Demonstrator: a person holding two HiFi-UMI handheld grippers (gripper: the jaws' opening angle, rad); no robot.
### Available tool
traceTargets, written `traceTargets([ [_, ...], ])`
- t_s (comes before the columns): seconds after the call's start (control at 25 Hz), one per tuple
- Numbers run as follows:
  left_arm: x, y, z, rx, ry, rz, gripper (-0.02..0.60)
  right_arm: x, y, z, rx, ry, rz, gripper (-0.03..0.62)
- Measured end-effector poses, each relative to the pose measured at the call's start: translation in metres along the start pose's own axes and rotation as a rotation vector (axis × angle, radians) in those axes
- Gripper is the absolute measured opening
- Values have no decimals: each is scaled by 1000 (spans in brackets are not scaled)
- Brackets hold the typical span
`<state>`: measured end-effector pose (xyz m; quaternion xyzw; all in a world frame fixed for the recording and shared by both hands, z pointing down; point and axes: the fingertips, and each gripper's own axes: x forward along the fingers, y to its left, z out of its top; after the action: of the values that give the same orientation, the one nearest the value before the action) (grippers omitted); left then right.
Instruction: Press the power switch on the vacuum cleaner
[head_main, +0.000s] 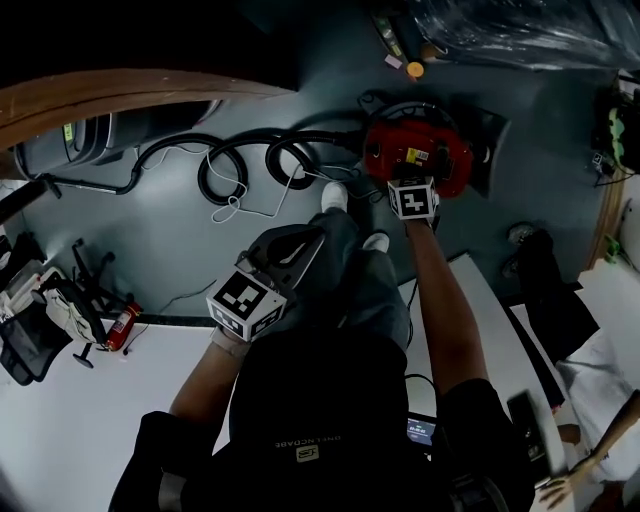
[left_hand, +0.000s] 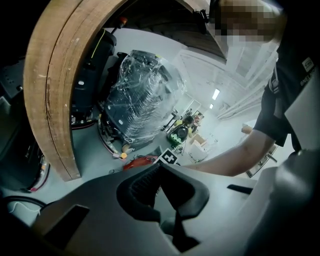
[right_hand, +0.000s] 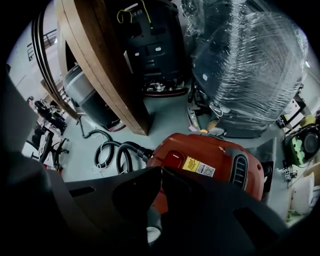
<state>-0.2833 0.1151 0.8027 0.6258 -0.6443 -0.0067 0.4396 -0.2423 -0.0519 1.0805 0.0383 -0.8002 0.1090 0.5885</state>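
Observation:
The red vacuum cleaner stands on the grey floor; it fills the middle of the right gripper view. A square red switch sits on its top next to a yellow label. My right gripper is shut and empty, its tips just at the near edge of that switch; whether they touch it I cannot tell. In the head view it reaches down onto the vacuum's top. My left gripper is shut on nothing, held in the air over my leg, well short of the vacuum.
A black hose and a white cable coil on the floor left of the vacuum. A film-wrapped machine stands behind it, a curved wooden panel to the left. A white table lies below left.

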Motion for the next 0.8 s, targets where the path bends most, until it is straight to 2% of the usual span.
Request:
traceTargets([
  [0.24, 2, 9, -8, -9, 15, 10, 15, 18, -6, -11, 6, 56, -17, 28],
  [0.52, -3, 19, -13, -32, 7, 37, 15, 32, 0, -16, -16, 35, -23, 28],
  [0.8, -2, 8, -14, -27, 4, 32, 15, 30, 3, -15, -33, 49, -5, 28],
])
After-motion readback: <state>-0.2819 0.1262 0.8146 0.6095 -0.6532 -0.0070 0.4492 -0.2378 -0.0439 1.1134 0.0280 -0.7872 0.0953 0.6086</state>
